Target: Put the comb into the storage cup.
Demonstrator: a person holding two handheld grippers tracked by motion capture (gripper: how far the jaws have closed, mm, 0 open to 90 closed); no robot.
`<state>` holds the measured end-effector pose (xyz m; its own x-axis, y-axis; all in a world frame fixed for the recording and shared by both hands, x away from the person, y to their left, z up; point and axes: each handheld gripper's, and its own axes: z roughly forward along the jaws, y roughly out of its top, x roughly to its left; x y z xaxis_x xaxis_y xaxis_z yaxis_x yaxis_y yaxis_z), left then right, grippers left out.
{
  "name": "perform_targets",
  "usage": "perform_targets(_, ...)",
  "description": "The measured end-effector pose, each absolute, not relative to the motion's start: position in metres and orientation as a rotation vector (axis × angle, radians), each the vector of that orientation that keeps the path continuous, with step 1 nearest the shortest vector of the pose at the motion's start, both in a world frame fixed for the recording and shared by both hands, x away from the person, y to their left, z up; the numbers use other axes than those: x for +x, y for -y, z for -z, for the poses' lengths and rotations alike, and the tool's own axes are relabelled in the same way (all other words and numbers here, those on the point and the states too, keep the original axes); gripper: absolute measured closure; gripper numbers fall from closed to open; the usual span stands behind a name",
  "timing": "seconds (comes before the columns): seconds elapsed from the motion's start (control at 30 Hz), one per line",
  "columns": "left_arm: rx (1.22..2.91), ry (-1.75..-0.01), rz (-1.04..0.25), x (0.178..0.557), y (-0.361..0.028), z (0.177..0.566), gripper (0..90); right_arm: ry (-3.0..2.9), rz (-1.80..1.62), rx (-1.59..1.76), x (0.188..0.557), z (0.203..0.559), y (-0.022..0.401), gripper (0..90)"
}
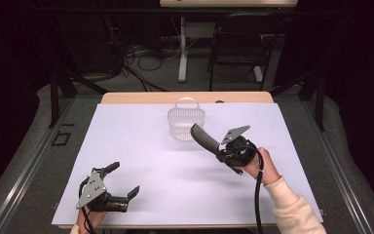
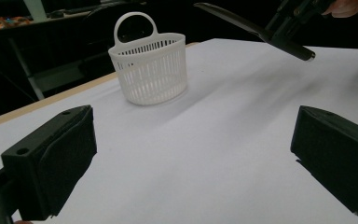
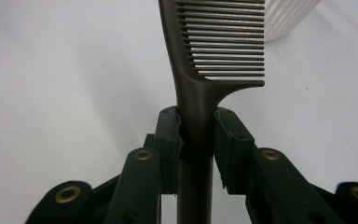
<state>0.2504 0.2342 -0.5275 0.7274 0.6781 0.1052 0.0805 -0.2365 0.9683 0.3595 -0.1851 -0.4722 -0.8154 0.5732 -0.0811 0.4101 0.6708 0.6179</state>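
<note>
- Right tongs clamped on comb handle; long axis runs straight out from them, toothed end towards basket, seemingly short of it.
- Left tongs wide open, empty, low over desk.

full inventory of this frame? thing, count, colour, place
comb: 1, dark, clamped by its handle in the right gripper, held above the sheet, teeth end toward the basket
basket: 1, white, slotted with a loop handle, upright at the far middle of the sheet
sheet: 1, white, covers the table
table: 1, wooden edge showing at the far side
chair: 1, black, on the floor beyond the table
left gripper: 1, black, open, near left corner
right gripper: 1, black, shut on the comb
</note>
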Motion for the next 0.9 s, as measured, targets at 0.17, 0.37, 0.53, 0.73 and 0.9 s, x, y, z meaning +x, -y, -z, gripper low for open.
perform_targets(0.17,1.742,-0.605,-0.624,0.251,-0.234,0.528,0.1,-2.613,-0.875,0.796,0.36,0.471,0.187,72.6)
perform_targets(0.37,1.742,-0.605,-0.623,0.251,-0.234,0.528,0.1,-2.6,-0.88,0.8,0.361,0.47,0.19,72.6)
perform_targets(0.53,1.741,-0.607,-0.622,0.251,-0.234,0.528,0.1,-2.587,-0.887,0.809,0.361,0.469,0.191,72.6)
perform_targets(0.73,1.741,-0.607,-0.621,0.251,-0.234,0.528,0.1,-2.565,-0.902,0.831,0.363,0.468,0.195,72.6)
perform_targets(0.9,1.741,-0.607,-0.622,0.251,-0.234,0.528,0.1,-2.546,-0.91,0.851,0.364,0.467,0.198,72.6)
